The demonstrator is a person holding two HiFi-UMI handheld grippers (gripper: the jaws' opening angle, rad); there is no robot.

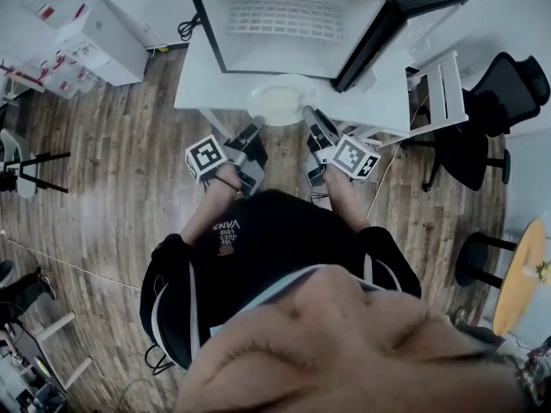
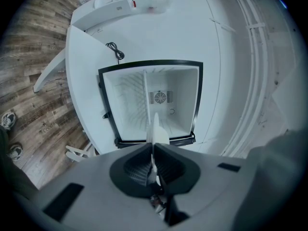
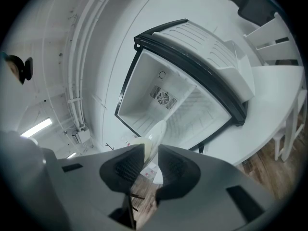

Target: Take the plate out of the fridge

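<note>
Since the plate already hangs outside the fridge, just ahead of both claws and over the front strip of the white table, the main part of the job looks done. The left gripper is clamped tight on one rim, and the plate's thin white edge rises straight out from between its jaws. The right gripper has the opposite rim between its jaws. They stand a little apart, with the rim lying against one pad, so I judge that it grips as well, though less firmly. Both claws point level toward the open cabinet. What seems left is only to draw the plate further back and find a place to set it down; no landing spot is obvious.

Straight ahead of the jaws the cabinet shows bare white walls and a round fan grille at the back. The fridge door swings out beyond the right claw and to its right, the nearest thing to catch on a sideways move. Further right of that claw stand a white rack and a black chair, well apart. A black cable lies on the table beyond the left claw, to its left.
</note>
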